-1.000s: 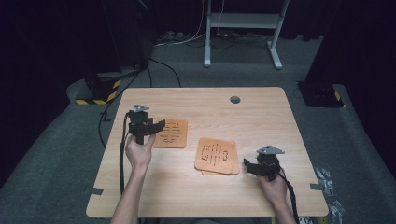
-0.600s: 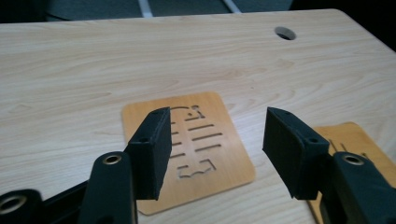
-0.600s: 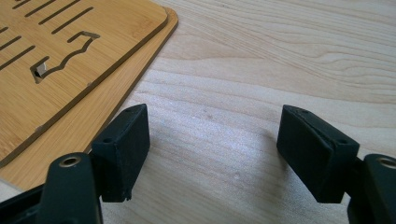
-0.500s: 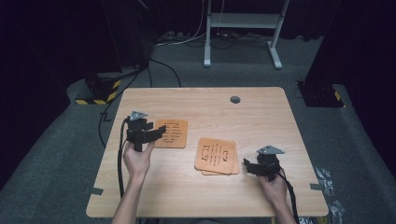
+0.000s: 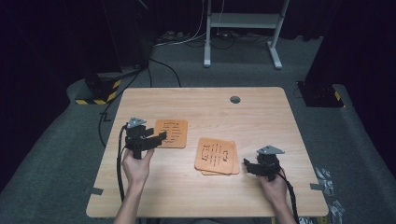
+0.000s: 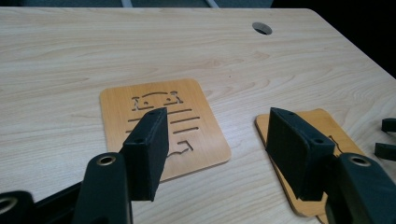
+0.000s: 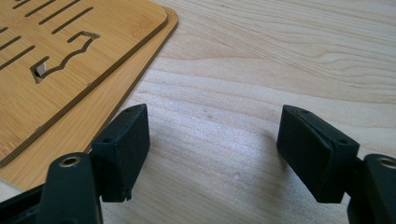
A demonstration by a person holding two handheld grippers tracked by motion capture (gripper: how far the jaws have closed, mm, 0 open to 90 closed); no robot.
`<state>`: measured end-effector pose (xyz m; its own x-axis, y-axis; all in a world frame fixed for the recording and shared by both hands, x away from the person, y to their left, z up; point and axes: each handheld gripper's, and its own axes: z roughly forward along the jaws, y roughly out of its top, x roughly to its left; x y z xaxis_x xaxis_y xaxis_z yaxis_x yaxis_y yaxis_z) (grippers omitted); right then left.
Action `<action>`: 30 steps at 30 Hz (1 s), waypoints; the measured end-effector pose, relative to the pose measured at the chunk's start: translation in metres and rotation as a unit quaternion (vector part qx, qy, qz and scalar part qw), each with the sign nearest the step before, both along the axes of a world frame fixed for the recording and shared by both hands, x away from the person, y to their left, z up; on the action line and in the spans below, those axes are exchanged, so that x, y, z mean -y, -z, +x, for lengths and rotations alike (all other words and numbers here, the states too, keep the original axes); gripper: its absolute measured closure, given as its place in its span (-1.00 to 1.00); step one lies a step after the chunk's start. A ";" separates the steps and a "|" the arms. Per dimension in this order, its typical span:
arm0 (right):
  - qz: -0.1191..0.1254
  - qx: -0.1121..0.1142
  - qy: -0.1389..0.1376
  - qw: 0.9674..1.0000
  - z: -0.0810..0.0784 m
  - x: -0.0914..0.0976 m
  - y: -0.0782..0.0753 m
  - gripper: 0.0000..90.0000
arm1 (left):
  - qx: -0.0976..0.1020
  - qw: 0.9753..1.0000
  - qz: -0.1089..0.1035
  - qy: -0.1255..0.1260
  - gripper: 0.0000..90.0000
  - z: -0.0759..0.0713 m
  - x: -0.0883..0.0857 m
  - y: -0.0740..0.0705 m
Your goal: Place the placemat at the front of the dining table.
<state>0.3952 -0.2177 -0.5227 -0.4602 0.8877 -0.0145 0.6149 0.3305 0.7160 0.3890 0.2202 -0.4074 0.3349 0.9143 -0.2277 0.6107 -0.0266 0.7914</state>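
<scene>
A: Where's the single coaster [image 6: 163, 128]?
B: Flat on the table [image 5: 261, 116], just ahead of the left gripper [image 5: 161, 136], whose spread jaws have just been opening with nothing between them. The stack [image 5: 217, 156] of 2 lies apart, near the right gripper [image 5: 246, 167] (also spread, empty).
A: Handling?
B: Probably thin, stiff, light wood. I'd pinch an edge.

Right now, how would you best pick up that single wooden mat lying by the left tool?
Probably by an edge of the single mat: it is thin and flat on the table. Bring the left gripper's open fingers in low from the near side, closing over the rim.
</scene>
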 end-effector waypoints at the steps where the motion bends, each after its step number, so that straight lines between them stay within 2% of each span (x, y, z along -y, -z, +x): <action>1: 0.000 0.000 0.000 1.000 0.000 0.000 0.000 -0.43 | 0.001 1.000 0.001 0.000 -0.13 -0.002 0.000 0.000; 5: 0.001 -0.001 0.000 1.000 0.000 0.000 0.000 -0.44 | 0.006 1.000 -0.007 -0.001 -0.13 -0.008 0.001 0.002; 12: 0.000 0.000 0.000 1.000 0.000 0.000 0.000 -0.43 | 0.013 1.000 0.001 0.006 -0.13 -0.019 0.002 0.002; 17: 0.000 0.000 0.000 1.000 0.000 0.000 0.000 -0.43 | 0.012 1.000 -0.002 0.013 -0.13 -0.024 0.001 0.004; 23: 0.000 0.000 0.000 1.000 0.000 0.000 0.000 -0.43 | 0.023 1.000 -0.002 0.017 -0.13 -0.032 0.001 0.002; 30: 0.000 0.000 0.000 1.000 0.000 0.000 0.000 -0.44 | 0.020 1.000 0.002 0.021 -0.13 -0.040 0.002 0.007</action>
<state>0.3952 -0.2177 -0.5227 -0.4605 0.8875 -0.0146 0.6149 0.3308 0.7159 0.3494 0.2183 -0.4142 0.3819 0.8999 -0.2104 0.5773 -0.0546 0.8147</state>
